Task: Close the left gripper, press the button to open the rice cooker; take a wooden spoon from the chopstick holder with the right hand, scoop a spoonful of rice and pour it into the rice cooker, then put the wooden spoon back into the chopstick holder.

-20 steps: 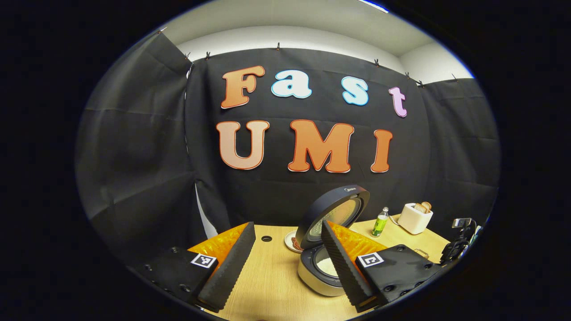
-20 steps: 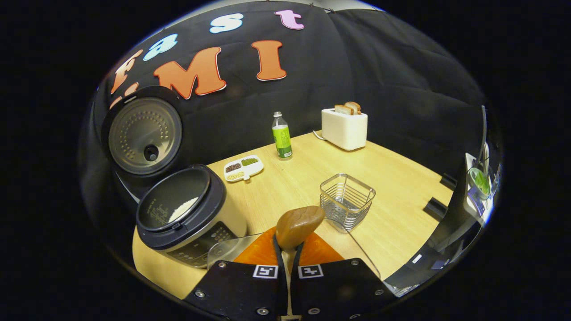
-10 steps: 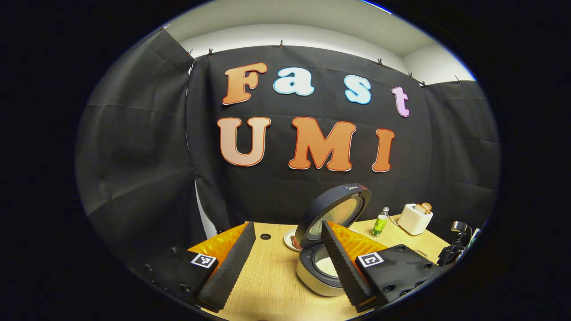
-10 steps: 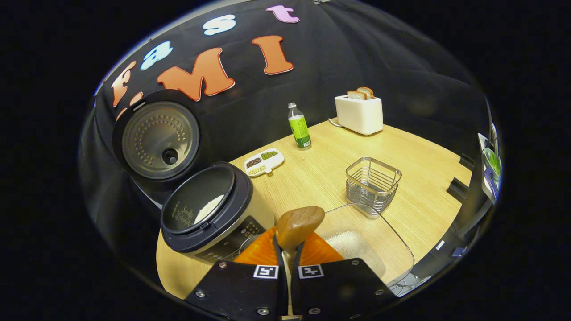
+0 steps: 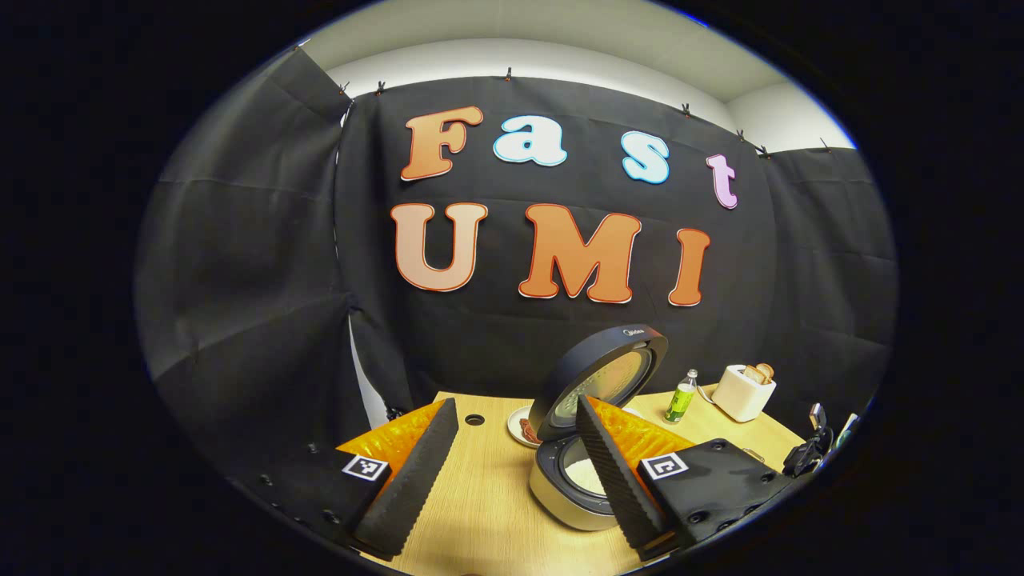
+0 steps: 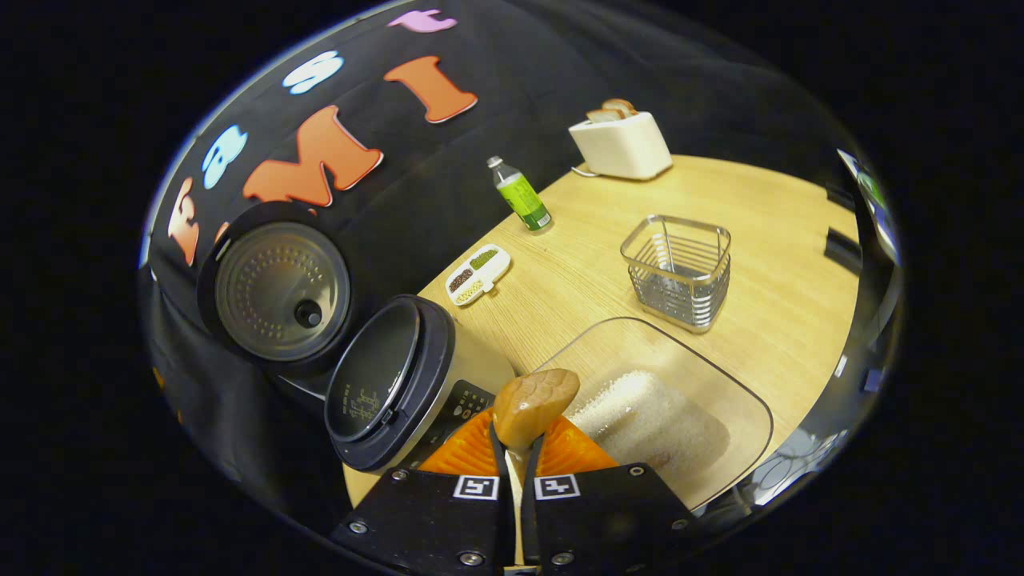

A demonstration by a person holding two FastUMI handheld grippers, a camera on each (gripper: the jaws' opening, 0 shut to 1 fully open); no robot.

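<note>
On the wooden table, you're clamping the wooden spoon in the right gripper, both fingers pressing its handle, the bowl sticking forward along the fingers. Judging by the rice in the rice cooker, whose lid is standing open, the pour looks done, so you're likely heading for the return. The chopstick holder, a wire basket, is lying ahead and to the right of the spoon, well apart, beyond the clear rice container sitting just beside the gripper. The right hand is the nearer one. The left gripper is idling with its fingers spread wide, holding nothing, rice cooker near its right finger. The handle's length is hidden between the fingers; can't tell if the spoon bowl is empty. One thin rod in the holder, hard to identify.
</note>
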